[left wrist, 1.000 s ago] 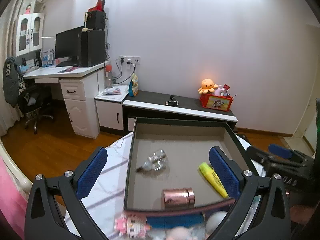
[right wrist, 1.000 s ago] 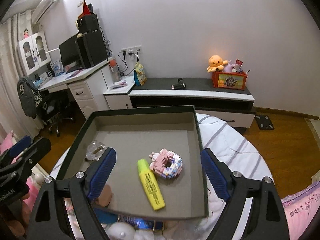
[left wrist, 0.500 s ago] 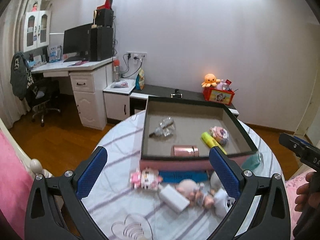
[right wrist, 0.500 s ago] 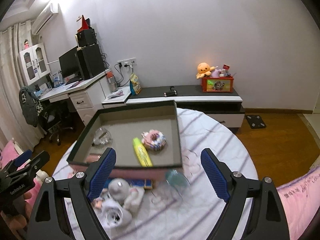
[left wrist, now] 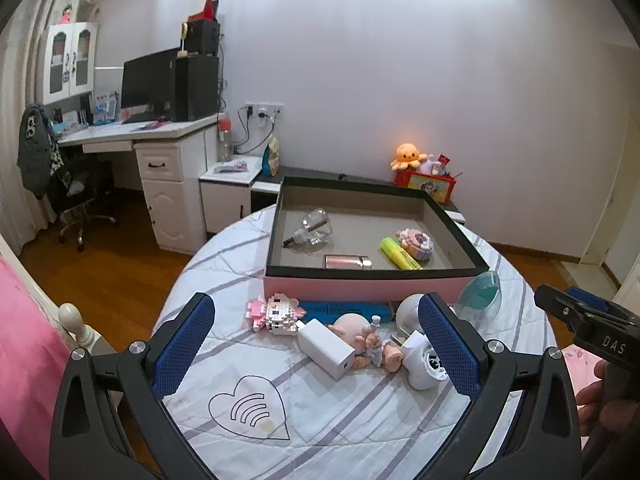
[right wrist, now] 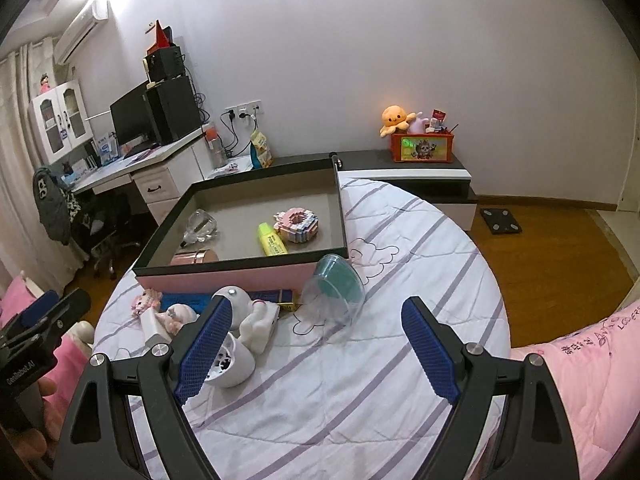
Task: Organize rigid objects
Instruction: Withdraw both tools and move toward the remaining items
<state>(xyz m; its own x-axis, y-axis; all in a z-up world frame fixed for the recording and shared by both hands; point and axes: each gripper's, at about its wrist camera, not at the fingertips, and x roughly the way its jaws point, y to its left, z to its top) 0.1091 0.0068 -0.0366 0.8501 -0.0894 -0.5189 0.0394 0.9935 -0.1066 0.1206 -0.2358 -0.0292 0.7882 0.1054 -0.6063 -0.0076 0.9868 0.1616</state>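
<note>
Left wrist view: the left gripper (left wrist: 316,344) now sits well back from the box (left wrist: 372,280), where a second ago it hung right over the box's near rim. The right gripper (right wrist: 316,348) has withdrawn the same way. Both are spread wide and hold nothing. The block donut (left wrist: 416,239) lies inside the box beside the yellow highlighter (left wrist: 400,254); the left view a second ago does not show it there. Judgement: one item has just been dropped off and both grippers are resetting for the next pick.

Also in the box: a clear glass bottle (left wrist: 312,227) at far left and a copper tin (left wrist: 347,261) against the near wall.

Still out on the striped bedcover (left wrist: 340,420), clustered just near of the box:
- pink block figure (left wrist: 276,312), leftmost
- white charger (left wrist: 326,347), touching a pink pig doll (left wrist: 360,334)
- white rounded gadget (left wrist: 420,354), partly behind the left gripper's right finger
- blue flat box (left wrist: 344,310), tucked against the box's near wall
- teal-lidded clear container (right wrist: 334,286), tipped on its side at the box's right near corner

Obstacles: the loose items touch or overlap, so singling one out looks awkward. The blue flat box offers little finger room. The other gripper pokes into each view's edge.
</note>
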